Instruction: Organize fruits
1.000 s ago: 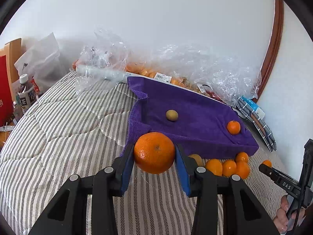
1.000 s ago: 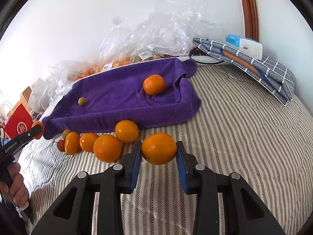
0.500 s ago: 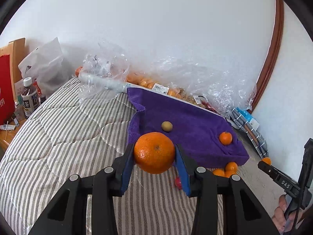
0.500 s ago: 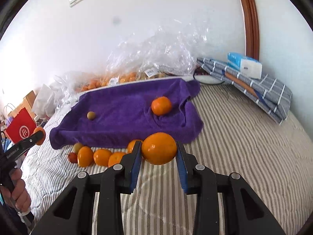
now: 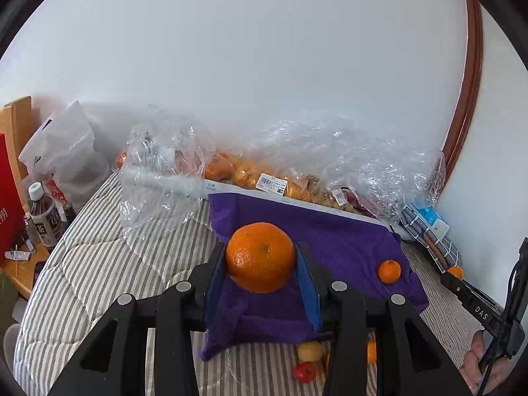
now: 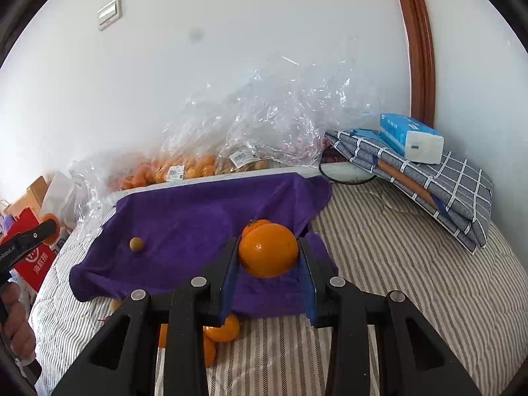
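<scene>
My left gripper [image 5: 260,260] is shut on a large orange [image 5: 260,256], held above the near edge of the purple towel [image 5: 343,244]. My right gripper [image 6: 268,254] is shut on a smooth orange [image 6: 268,250] over the towel's [image 6: 198,217] right front part. A small mandarin [image 5: 389,271] lies on the towel; in the right wrist view it [image 6: 255,223] peeks out behind the held orange. A small brownish fruit [image 6: 136,243] lies on the towel's left. Loose oranges [image 6: 224,330], a yellow fruit [image 5: 309,351] and a red tomato [image 5: 304,372] lie on the striped bed in front of the towel.
Clear plastic bags of fruit [image 5: 257,178] line the wall behind the towel. A folded checked cloth [image 6: 429,178] with a blue tissue pack [image 6: 409,135] lies at the right. Bottles [image 5: 44,217] and a red bag [image 6: 29,254] stand left of the bed.
Both grippers have risen and moved forward with their oranges, from over the bed in front of the towel to over the towel's near edge.
</scene>
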`<action>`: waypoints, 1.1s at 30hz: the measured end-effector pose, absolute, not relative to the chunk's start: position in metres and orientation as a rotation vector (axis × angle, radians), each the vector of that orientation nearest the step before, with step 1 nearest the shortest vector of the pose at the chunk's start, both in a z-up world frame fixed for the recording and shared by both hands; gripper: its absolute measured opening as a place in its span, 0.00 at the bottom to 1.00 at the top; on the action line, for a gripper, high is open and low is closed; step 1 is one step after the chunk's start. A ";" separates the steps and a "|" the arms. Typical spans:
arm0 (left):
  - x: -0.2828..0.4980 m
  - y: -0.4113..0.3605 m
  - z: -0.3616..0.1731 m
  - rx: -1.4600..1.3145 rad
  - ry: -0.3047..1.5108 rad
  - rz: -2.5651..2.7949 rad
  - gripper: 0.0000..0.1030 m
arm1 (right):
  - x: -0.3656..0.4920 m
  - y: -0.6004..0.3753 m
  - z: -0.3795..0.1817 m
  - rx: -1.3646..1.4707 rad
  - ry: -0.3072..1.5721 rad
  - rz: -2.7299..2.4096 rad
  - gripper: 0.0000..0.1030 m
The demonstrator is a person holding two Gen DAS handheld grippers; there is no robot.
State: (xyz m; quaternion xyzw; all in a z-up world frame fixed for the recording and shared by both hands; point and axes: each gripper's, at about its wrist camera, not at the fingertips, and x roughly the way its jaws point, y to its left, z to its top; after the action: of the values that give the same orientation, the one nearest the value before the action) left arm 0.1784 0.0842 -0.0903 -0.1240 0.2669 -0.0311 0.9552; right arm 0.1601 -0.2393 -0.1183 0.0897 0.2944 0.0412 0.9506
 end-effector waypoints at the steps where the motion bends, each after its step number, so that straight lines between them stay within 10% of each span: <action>1: 0.184 0.084 -0.090 -0.253 0.541 -0.060 0.38 | 0.165 -0.240 -0.118 0.181 0.598 0.078 0.33; 33: 0.247 0.061 -0.154 -0.229 0.654 -0.064 0.38 | 0.221 -0.221 -0.174 0.172 0.721 0.129 0.33</action>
State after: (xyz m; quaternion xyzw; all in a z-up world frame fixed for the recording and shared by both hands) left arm 0.2469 0.0612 -0.1538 -0.1124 0.3204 -0.0313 0.9401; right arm 0.2209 -0.2213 -0.1745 0.0839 0.3520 0.0630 0.9301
